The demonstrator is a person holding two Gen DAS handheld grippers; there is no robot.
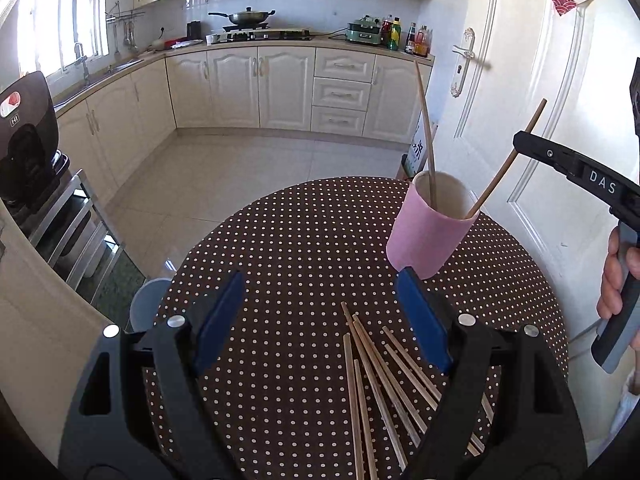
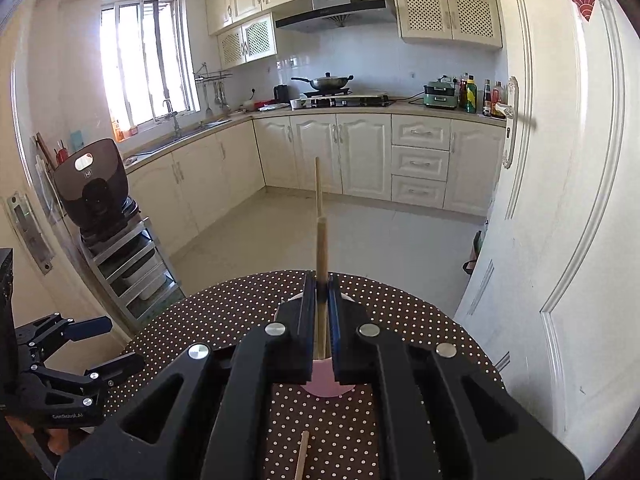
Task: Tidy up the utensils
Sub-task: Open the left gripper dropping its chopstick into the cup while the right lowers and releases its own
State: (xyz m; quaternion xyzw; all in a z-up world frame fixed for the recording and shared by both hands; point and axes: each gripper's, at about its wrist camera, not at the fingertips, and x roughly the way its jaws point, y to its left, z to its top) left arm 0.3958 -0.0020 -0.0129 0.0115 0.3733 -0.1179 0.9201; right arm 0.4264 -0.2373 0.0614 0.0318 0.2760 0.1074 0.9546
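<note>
A pink cup (image 1: 430, 228) stands on the round dotted table (image 1: 288, 256) with one chopstick (image 1: 425, 120) leaning inside it. My right gripper (image 1: 520, 145) is shut on a second chopstick (image 1: 506, 164) whose lower end dips into the cup. In the right wrist view that gripper (image 2: 321, 280) grips the chopstick (image 2: 321, 240) directly above the cup (image 2: 324, 376). My left gripper (image 1: 320, 284) is open and empty above a pile of several chopsticks (image 1: 384, 376) on the table. It also shows at the left of the right wrist view (image 2: 116, 340).
A white door (image 1: 552, 80) stands close to the table's right side. A metal rack with a black appliance (image 1: 24, 140) stands to the left. A pale stool (image 1: 148, 300) sits below the table's left edge. One loose chopstick (image 2: 302, 456) lies near the table's front.
</note>
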